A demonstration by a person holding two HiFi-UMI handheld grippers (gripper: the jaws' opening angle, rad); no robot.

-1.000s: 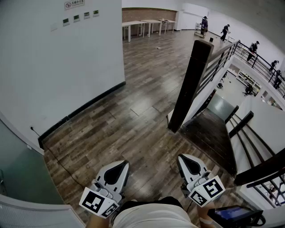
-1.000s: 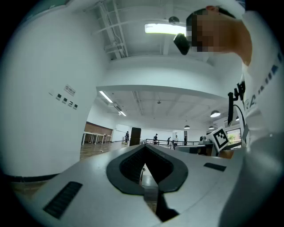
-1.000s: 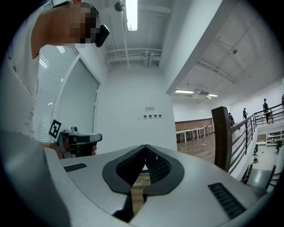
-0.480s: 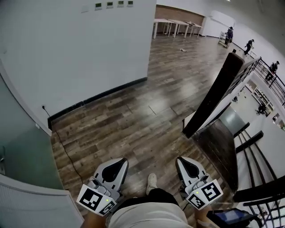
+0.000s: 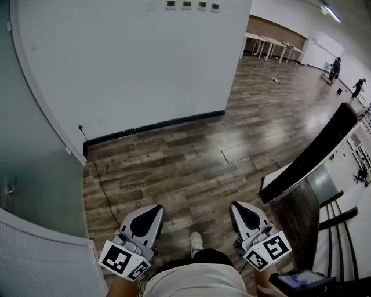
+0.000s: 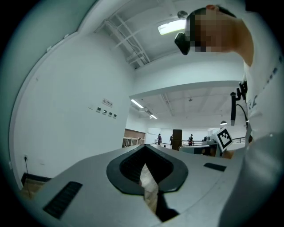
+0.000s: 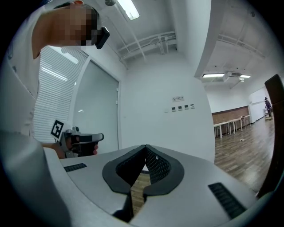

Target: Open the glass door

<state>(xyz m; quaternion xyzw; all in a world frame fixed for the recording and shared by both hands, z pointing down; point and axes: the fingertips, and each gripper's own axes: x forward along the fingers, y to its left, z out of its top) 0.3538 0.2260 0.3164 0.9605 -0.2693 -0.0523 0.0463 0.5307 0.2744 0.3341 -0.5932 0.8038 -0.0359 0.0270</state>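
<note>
I hold both tools low in front of me, pointing level across the room. My left gripper, grey-shelled with a black-and-white marker cube at its back, has its jaws closed tip to tip with nothing between them. Through the slot behind the tips I see only floor. My right gripper, of the same make, is likewise closed and empty, its ribbed black pads meeting at the point. The two sit side by side, apart, with my white shoe on the floor between them.

The pale green frosted glass door stands at the far left of the head view, ahead and to the left of my left gripper and well apart from both tools. In the right gripper view it shows as a tall pane between the white slatted blind and the plain white wall.

The wall carries a row of small panels high up and a black skirting board at its foot. A thin black cable runs from the wall's corner down across the dark wood-plank floor. To my right a dark wooden stair rail slants away. Far off stand pale tables and some people.
</note>
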